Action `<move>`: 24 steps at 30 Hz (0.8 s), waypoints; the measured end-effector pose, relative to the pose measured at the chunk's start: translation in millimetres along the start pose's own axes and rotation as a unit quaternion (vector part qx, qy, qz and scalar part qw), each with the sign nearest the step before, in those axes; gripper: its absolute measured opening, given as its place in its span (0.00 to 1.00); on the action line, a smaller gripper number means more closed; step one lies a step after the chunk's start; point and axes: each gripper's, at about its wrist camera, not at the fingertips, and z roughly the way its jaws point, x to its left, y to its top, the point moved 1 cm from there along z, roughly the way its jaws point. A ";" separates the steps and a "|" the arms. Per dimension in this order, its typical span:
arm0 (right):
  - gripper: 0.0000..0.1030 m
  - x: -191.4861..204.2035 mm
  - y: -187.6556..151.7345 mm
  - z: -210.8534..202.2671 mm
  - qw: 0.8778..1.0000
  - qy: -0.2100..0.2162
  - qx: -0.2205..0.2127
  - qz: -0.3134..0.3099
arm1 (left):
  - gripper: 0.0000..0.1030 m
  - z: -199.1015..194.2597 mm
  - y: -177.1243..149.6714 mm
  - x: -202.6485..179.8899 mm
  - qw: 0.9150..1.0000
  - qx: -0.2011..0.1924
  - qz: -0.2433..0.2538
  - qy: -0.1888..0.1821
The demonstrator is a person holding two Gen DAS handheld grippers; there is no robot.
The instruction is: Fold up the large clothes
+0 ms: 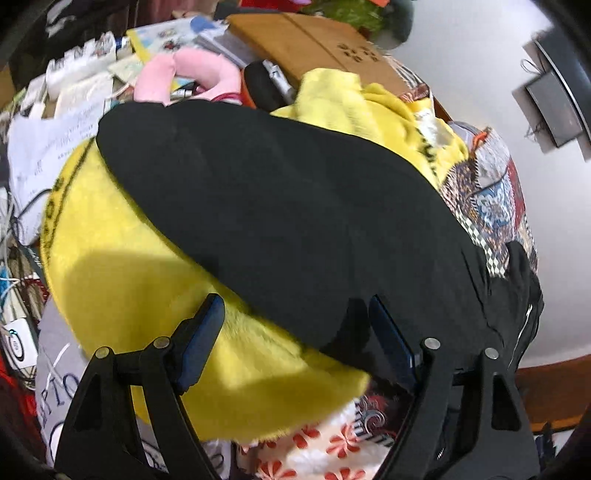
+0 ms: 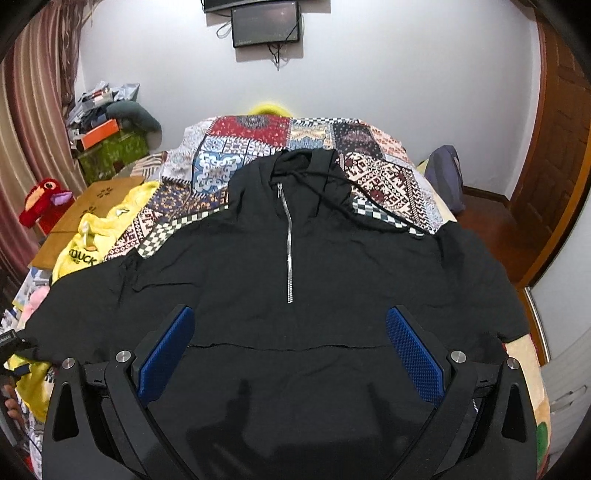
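Garment: a black hooded pullover (image 2: 295, 266) with a half-length silver zipper (image 2: 289, 243) lay face up on a patchwork bedspread (image 2: 258, 140). Hood toward the far wall, hem toward the right wrist camera.

Layout: body spread flat with both sleeves out to the sides, which is judged a starting pose for folding. No fold showed yet.

Drawcord: a black hood cord (image 2: 354, 210) trailed across the bedspread on the right side, loose from the body.

Front pocket: a horizontal seam (image 2: 273, 347) ran across the lower body, between the 2 blue pads of the right tool.

Right gripper (image 2: 291, 350): jaws spread wide, nothing between them, poised above the lower front of the pullover. Contact with the cloth could not be told.

Left gripper (image 1: 295, 336): jaws apart and empty, facing the left sleeve (image 1: 280, 206). 1 finger showed over a yellow plush blanket (image 1: 122, 280), the other over the black cloth.

Sleeve position: the left sleeve draped off the bedspread onto the yellow plush blanket, probably because the garment is wider than the free area.

Surroundings: a wooden board (image 1: 314, 44), a pink plush item (image 1: 188, 72) and papers crowded the far side in the left view; a wall screen (image 2: 265, 23) hung above the bed.

Step in hand: judged as alignment before the 1st grasp, likely of the left sleeve or hem.

Risk: the fuzzy blanket could be pinched together with the sleeve.
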 end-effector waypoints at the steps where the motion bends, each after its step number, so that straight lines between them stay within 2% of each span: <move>1: 1.00 -0.3 -0.1 1.4 1.000 0.000 0.003 -0.001 | 0.78 2.9 1.7 0.5 1.000 0.001 -0.002 -0.001; 4: 1.00 4.0 1.2 5.4 1.000 -0.002 0.009 -0.005 | 0.78 12.3 9.6 2.4 1.000 -0.004 -0.006 0.003; 6: 1.00 4.8 1.0 5.3 1.000 -0.004 0.011 -0.008 | 0.74 17.0 15.1 6.8 1.000 -0.010 -0.007 0.010; 11: 1.00 6.7 3.6 6.2 1.000 -0.008 0.009 -0.012 | 0.63 24.9 25.8 -3.5 0.998 -0.037 0.018 0.053; 13: 1.00 7.4 5.0 5.5 1.000 -0.010 0.008 -0.015 | 0.46 24.6 29.6 -12.4 0.993 -0.058 0.047 0.088; 14: 1.00 7.8 5.9 4.8 1.000 -0.011 0.006 -0.017 | 0.42 24.4 31.5 -14.4 0.992 -0.062 0.055 0.100; 16: 1.00 7.2 7.8 2.4 1.000 -0.015 0.002 -0.022 | 0.24 20.5 36.1 -21.6 0.985 -0.079 0.072 0.134; 17: 1.00 7.5 8.1 1.1 1.000 -0.018 0.000 -0.024 | 0.20 17.5 37.9 -24.2 0.983 -0.085 0.080 0.141; 19: 1.00 7.5 9.6 -1.5 0.999 -0.022 -0.006 -0.029 | 0.14 11.3 41.9 -30.6 0.981 -0.095 0.093 0.139; 24: 1.00 4.8 12.6 -8.2 0.999 -0.028 -0.017 -0.039 | 0.08 -27.4 51.5 -62.5 0.975 -0.139 0.130 0.113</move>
